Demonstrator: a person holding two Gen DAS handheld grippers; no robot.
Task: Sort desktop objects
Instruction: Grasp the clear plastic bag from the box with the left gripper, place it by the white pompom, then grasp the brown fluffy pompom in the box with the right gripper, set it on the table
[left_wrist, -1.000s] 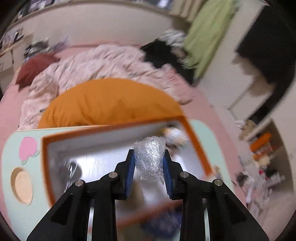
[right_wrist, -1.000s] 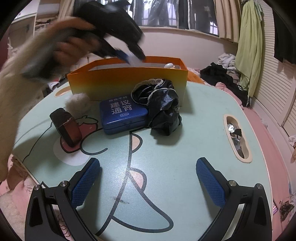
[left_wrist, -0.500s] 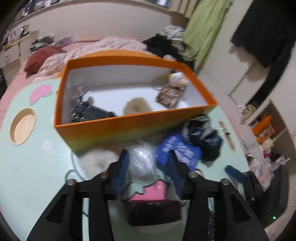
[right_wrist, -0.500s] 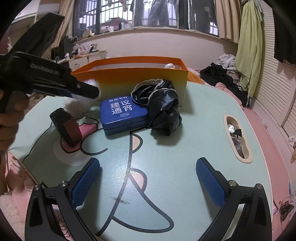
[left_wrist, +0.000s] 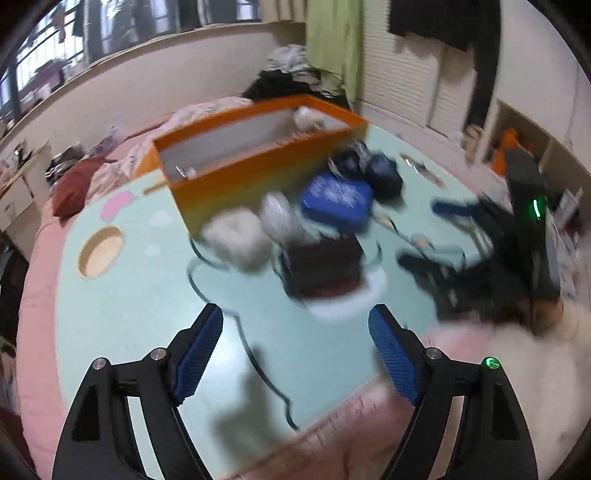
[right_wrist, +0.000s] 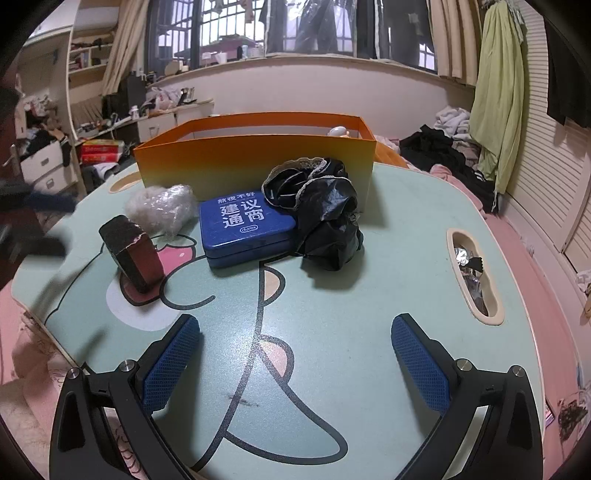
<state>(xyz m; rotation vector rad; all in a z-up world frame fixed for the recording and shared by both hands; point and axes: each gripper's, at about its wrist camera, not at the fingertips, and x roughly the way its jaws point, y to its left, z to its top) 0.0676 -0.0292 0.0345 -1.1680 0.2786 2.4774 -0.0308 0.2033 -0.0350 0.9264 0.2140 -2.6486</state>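
Left wrist view, blurred by motion: the left gripper (left_wrist: 295, 339) hangs over the near part of a pale green table (left_wrist: 140, 295). Its jaws are opening and nothing lies between the blue pads. Ahead, close together on the table, sit a white fluffy lump (left_wrist: 238, 236), a crinkled plastic wad (left_wrist: 279, 214), a dark block (left_wrist: 323, 269), a blue tin (left_wrist: 336, 201) and a black bag (left_wrist: 380, 173). Behind them stands an orange box (left_wrist: 266, 166), open at the top. Inside it only a white rounded thing (left_wrist: 306, 116) at the far end and some small items at the near end show; the blur hides what they are. A round hollow (left_wrist: 99, 251) in the table looks empty.

Risk, as a judgement: the items are packed tightly, so a reach for one could knock its neighbour or close on two at once, and the light wad could slip out of a loose pinch.

Right wrist view, sharp: the right gripper (right_wrist: 295, 365) rests low over the table with its fingers spread wide and nothing held. The wad (right_wrist: 160, 210) lies just beside the tin (right_wrist: 245, 229), the block (right_wrist: 131, 253) stands near the left edge, and the bag (right_wrist: 321, 210) leans against the box (right_wrist: 255, 162). A slot (right_wrist: 496, 314) in the table at right holds foil scraps and dark bits. The block, so near the edge, could be pushed off by a careless sweep.
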